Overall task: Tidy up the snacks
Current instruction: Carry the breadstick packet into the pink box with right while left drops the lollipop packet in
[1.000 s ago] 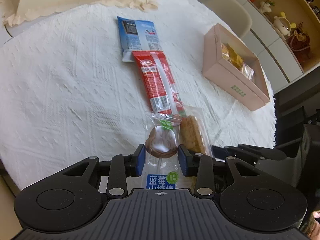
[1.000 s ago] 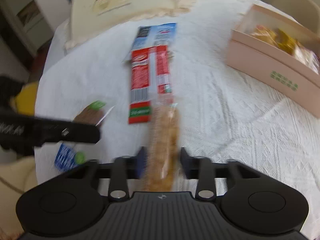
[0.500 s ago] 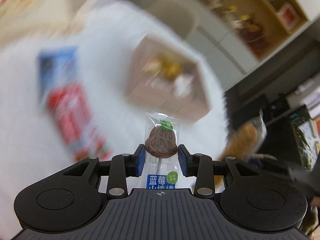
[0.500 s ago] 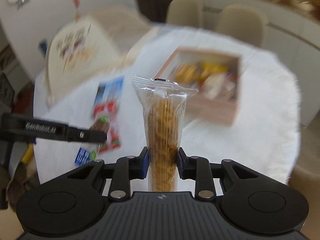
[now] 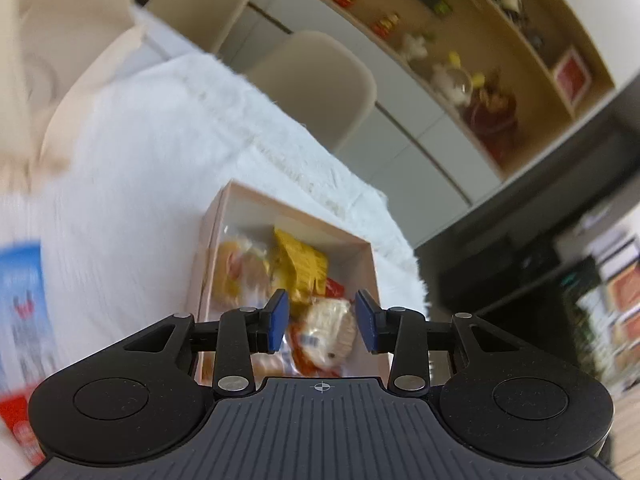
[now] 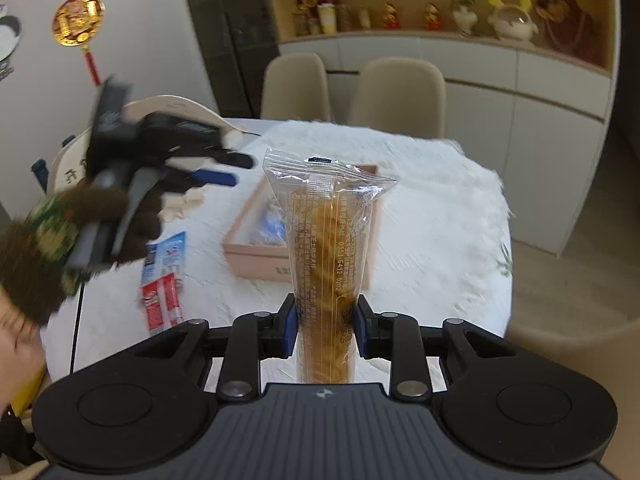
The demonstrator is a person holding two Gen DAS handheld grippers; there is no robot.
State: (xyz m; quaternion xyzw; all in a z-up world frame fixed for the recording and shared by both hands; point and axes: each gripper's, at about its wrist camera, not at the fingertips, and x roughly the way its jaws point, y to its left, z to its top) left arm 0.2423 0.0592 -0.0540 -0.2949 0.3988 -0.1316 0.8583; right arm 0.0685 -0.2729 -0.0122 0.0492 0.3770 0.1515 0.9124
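My left gripper (image 5: pixel 321 325) is open and empty, hovering just above the pink snack box (image 5: pixel 214 240), which holds several wrapped snacks, among them a yellow pack (image 5: pixel 302 264). My right gripper (image 6: pixel 326 326) is shut on a long clear packet of brown biscuits (image 6: pixel 328 248) and holds it upright above the table, in front of the pink box (image 6: pixel 244 248). The left gripper (image 6: pixel 216 168) shows from the right wrist view, to the left above the box. A blue packet (image 6: pixel 168 252) and a red packet (image 6: pixel 162 306) lie on the white cloth, left of the box.
The round table carries a white cloth (image 6: pixel 432 216). Two beige chairs (image 6: pixel 400 96) stand behind it, with a cabinet and a shelf of ornaments (image 6: pixel 508 24) beyond. A cream bag (image 5: pixel 24 60) lies at the table's far left.
My left gripper swung over the pink box and opened; the lollipop it held is gone from its jaws. My right gripper lifted the biscuit packet off the table and holds it upright.
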